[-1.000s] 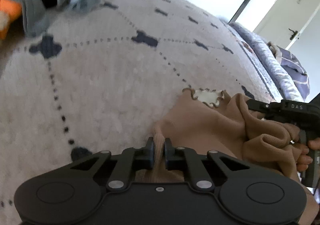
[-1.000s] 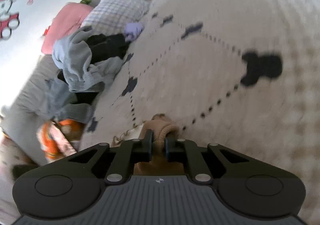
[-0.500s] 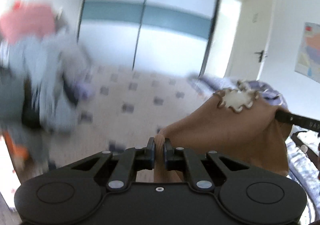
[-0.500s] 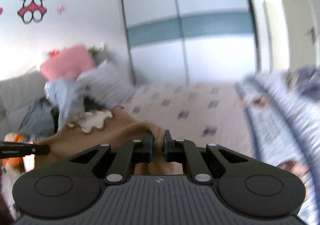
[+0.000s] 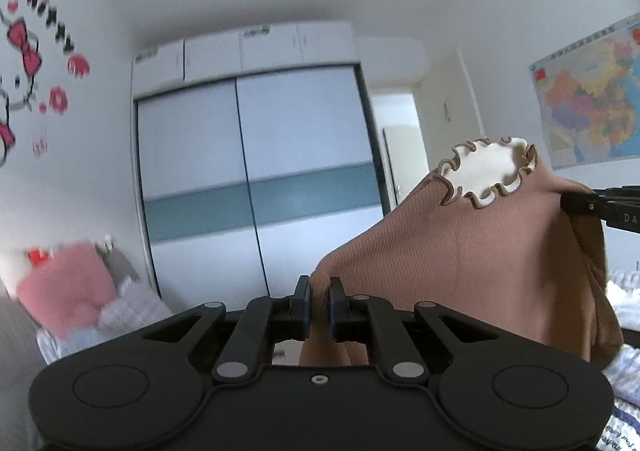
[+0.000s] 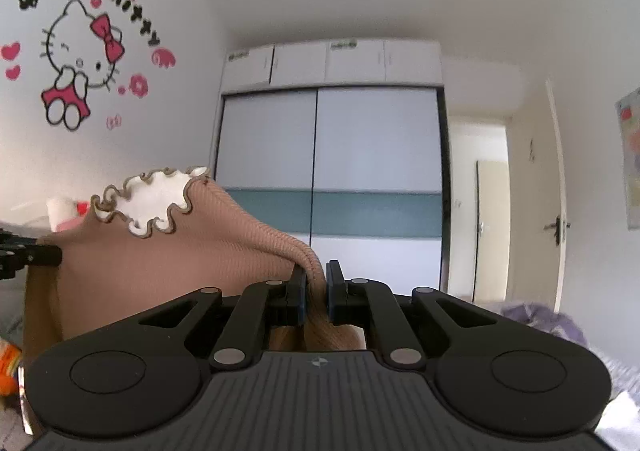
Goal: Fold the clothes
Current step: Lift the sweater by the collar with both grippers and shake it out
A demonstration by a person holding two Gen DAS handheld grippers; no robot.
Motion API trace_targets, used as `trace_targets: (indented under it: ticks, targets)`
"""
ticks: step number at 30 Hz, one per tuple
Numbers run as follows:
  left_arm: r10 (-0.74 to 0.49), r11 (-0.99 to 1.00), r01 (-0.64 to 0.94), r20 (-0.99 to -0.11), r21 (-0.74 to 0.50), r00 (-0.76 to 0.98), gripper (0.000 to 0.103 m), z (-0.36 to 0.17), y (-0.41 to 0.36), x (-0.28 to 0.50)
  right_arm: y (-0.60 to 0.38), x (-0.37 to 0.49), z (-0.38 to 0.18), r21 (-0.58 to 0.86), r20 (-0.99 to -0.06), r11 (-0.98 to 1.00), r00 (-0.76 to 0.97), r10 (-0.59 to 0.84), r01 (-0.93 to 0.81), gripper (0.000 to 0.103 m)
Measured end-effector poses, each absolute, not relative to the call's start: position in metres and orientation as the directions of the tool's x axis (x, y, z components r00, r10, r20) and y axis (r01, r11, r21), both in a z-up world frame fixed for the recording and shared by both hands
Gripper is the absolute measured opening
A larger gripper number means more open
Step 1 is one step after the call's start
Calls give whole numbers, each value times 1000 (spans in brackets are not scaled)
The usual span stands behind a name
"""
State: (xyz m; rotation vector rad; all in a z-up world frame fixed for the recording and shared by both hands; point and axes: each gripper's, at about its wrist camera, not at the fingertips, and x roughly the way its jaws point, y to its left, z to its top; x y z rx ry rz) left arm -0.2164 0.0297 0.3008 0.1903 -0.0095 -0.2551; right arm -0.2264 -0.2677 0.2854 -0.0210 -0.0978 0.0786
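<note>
The wardrobe (image 6: 332,187) fills the middle of both views, two pale sliding doors crossed by a teal band, with small white cupboards above them. On the wall in the upper left of the right wrist view sits a cat sticker (image 6: 80,67) with a pink bow and black lettering over it; the same sticker shows cut off at the left edge of the left wrist view. A coloured map (image 5: 592,107) hangs at the upper right of the left wrist view. An open doorway (image 6: 484,211) and a white door (image 6: 556,203) stand to the right of the wardrobe.

The brown sweater (image 5: 472,251) hangs in the air in front of the wardrobe, stretched between the two grippers. It takes up the right half of the left wrist view and the left half of the right wrist view, its ribbed knit pulled taut along the top edge. Its white frilled collar (image 6: 154,199) stands up at the top of the cloth, edged in brown.

The left gripper (image 5: 319,303) sits at the bottom centre of its own view, jaws nearly together and pinching a corner of the sweater. The right gripper (image 6: 316,293) does likewise, jaws nearly together with a bunch of ribbed cloth squeezed between them. Each gripper's tip also pokes in from the edge of the other's view, gripping the far end of the sweater.

A pink pillow (image 5: 64,287) lies at the lower left of the left wrist view, blurred
</note>
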Motion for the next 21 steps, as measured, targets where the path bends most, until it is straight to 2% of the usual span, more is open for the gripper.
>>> trace_targets:
  ticks: [6,12,16,21]
  targets:
    - [-257,942,240,41,234,966,7,326,17,-249,-271,-259,317,-34,152,997,986,71,-66,12]
    - [-269,937,252,39,243,962,7,327,6,-263,-271,-275,318,-10,130,997,989,72,-71,12]
    - [-269,933,268,-28,238,963,7,310,-3,-243,-269,-267,301,-16,77,998,995,63,-62,12]
    - [-256,936,287,-167,206,952,7,259,-9,-183,-279,-214,259,22,-61,998,996,67,-66,12]
